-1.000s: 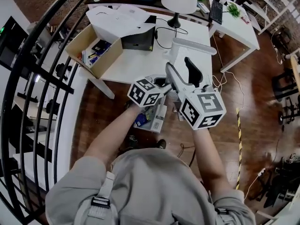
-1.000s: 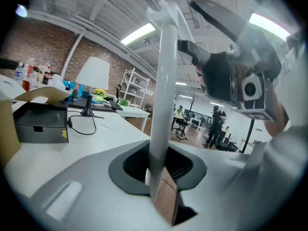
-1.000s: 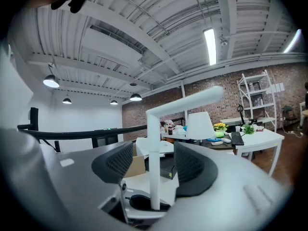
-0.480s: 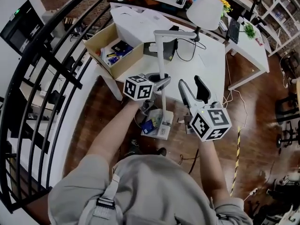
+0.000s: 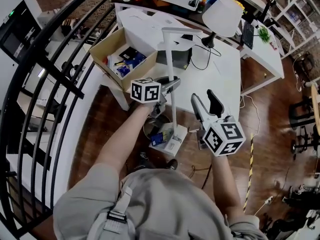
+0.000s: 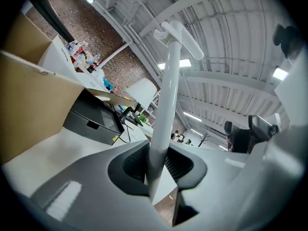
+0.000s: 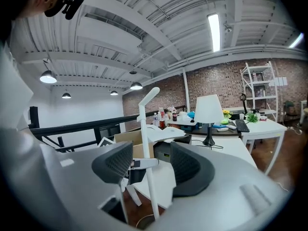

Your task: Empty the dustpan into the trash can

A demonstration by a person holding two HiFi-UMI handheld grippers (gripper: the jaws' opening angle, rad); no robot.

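Observation:
A white long-handled dustpan stands upright in front of the table. Its pan point(image 5: 170, 138) hangs low over the floor with blue and pale scraps in it. My left gripper point(image 5: 169, 87) is shut on the pole handle point(image 5: 170, 64), about halfway up. In the left gripper view the pole point(image 6: 166, 95) runs up between the dark pads point(image 6: 185, 165), which press on it. A round trash can point(image 5: 150, 126) sits on the floor just left of the pan, partly hidden by my left arm. My right gripper point(image 5: 206, 102) is open and empty, right of the pole point(image 7: 147, 143).
A white table point(image 5: 220, 69) behind the dustpan carries a cardboard box point(image 5: 117, 59), a black case point(image 5: 177, 59) and a white lamp point(image 5: 222, 14). A black railing point(image 5: 60, 74) curves along the left. Cables lie on the wooden floor point(image 5: 270, 114) near the right table legs.
My left gripper has carried the dustpan leftwards along the table's front and rolled, bringing the pole upright. The right gripper has sunk a little, still open.

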